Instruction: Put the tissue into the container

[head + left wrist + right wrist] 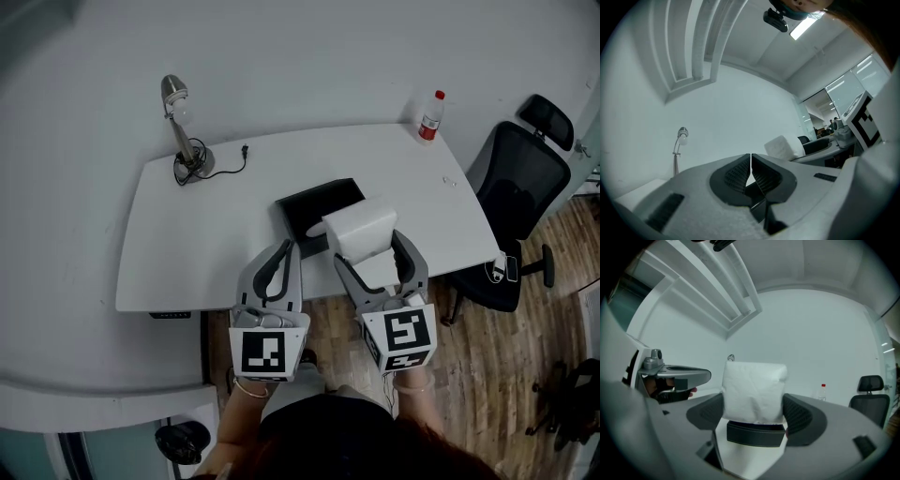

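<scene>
A white table with rounded corners stands against a pale wall, with wooden floor at its front and right. The black container sits near the middle of the front edge, with bare tabletop on both sides. A desk lamp at the back left and a bottle at the back right corner are both well apart from it. A black office chair stands off the table's right end.

The right gripper pinches the white tissue, its jaws spread around the pack's two sides. The head view places the pack over the container's right front part. The right gripper view shows the container's dark rim just under the tissue, though not whether they touch.

The left gripper is level with the right one at the table's front edge, pointing forward, beside the container. Only the left gripper view shows its ribbed pads pressed together with nothing between them. Both of the person's hands hold the grippers close in front of the body.
</scene>
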`<action>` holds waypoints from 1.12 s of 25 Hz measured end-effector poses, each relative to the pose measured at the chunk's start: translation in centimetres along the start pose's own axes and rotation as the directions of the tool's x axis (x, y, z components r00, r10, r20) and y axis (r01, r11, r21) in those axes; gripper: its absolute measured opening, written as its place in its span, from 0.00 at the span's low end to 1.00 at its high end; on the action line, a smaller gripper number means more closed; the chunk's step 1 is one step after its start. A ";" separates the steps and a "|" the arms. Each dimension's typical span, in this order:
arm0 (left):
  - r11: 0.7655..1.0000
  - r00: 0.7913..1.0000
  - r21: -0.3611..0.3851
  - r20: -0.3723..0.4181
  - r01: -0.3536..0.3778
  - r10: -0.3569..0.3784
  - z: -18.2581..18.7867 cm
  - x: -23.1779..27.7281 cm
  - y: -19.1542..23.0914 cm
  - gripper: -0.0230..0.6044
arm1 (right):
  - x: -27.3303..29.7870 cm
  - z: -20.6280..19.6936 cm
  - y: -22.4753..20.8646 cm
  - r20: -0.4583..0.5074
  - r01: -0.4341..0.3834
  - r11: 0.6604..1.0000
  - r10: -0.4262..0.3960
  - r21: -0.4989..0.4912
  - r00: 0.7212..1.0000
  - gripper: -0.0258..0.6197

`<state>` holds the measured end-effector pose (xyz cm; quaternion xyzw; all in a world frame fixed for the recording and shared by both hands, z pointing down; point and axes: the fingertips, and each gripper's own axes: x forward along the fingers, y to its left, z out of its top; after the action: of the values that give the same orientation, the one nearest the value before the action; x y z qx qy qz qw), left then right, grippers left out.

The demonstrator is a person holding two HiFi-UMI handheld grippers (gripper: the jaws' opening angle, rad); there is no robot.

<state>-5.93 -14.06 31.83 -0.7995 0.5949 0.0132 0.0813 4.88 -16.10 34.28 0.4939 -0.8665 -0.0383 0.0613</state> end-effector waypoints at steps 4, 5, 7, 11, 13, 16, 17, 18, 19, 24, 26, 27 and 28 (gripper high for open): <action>1.000 1.000 0.001 0.011 0.021 -0.021 -0.2 1.1 1.9 0.09 | 2.1 -0.1 0.2 -0.032 0.017 1.000 -0.017 0.007 0.999 0.65; 1.000 1.000 -0.005 0.014 0.025 -0.025 -0.2 1.4 2.4 0.09 | 2.6 -0.2 0.2 -0.040 0.024 1.000 -0.024 0.007 0.999 0.65; 0.999 0.999 -0.006 0.021 0.037 -0.037 -0.3 2.1 3.3 0.09 | 3.6 -0.3 0.2 -0.054 0.038 0.999 -0.037 0.011 0.998 0.65; 0.998 0.997 0.000 0.030 0.066 -0.066 -0.5 3.2 4.8 0.09 | 5.3 -0.7 0.2 -0.090 0.066 0.998 -0.066 0.007 0.994 0.65; 0.997 0.996 -0.011 0.042 0.081 -0.081 -0.4 3.9 5.3 0.09 | 6.0 -0.8 0.1 -0.106 0.077 0.997 -0.076 0.005 0.991 0.65; 0.995 0.994 -0.020 0.046 0.100 -0.099 -0.5 4.7 6.0 0.09 | 6.9 -1.1 -0.1 -0.129 0.082 0.996 -0.078 0.019 0.989 0.65; 0.994 0.994 -0.022 0.040 0.105 -0.104 -0.8 4.9 6.2 0.09 | 7.2 -1.2 -0.1 -0.136 0.080 0.997 -0.076 0.023 0.988 0.65; 0.994 0.994 -0.026 0.034 0.108 -0.107 -1.0 5.2 6.4 0.09 | 7.6 -1.2 0.0 -0.144 0.078 0.997 -0.074 0.024 0.987 0.65; 0.993 0.994 -0.033 0.029 0.110 -0.109 -1.3 5.4 6.6 0.09 | 7.9 -1.3 0.0 -0.154 0.076 0.997 -0.071 0.022 0.986 0.65; 0.992 0.993 -0.053 0.028 0.114 -0.112 -1.9 6.5 7.1 0.09 | 9.0 -2.8 -0.5 -0.230 0.071 0.997 -0.067 0.007 0.971 0.65; 0.992 0.993 -0.055 0.028 0.113 -0.112 -2.2 7.0 7.3 0.09 | 9.4 -3.4 -0.8 -0.254 0.070 0.997 -0.062 0.020 0.965 0.65; 0.992 0.993 -0.053 0.025 0.114 -0.113 -2.3 7.3 7.3 0.09 | 9.7 -3.7 -0.9 -0.265 0.067 0.997 -0.056 0.031 0.963 0.65; 0.992 0.993 -0.051 0.024 0.114 -0.113 -2.4 7.6 7.4 0.09 | 9.9 -3.9 -1.0 -0.275 0.062 0.997 -0.048 0.041 0.960 0.65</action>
<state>-10.95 -23.65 32.46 -0.8337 0.5472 0.0325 0.0670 1.30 -25.10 38.68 0.5197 -0.8363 0.0501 0.1674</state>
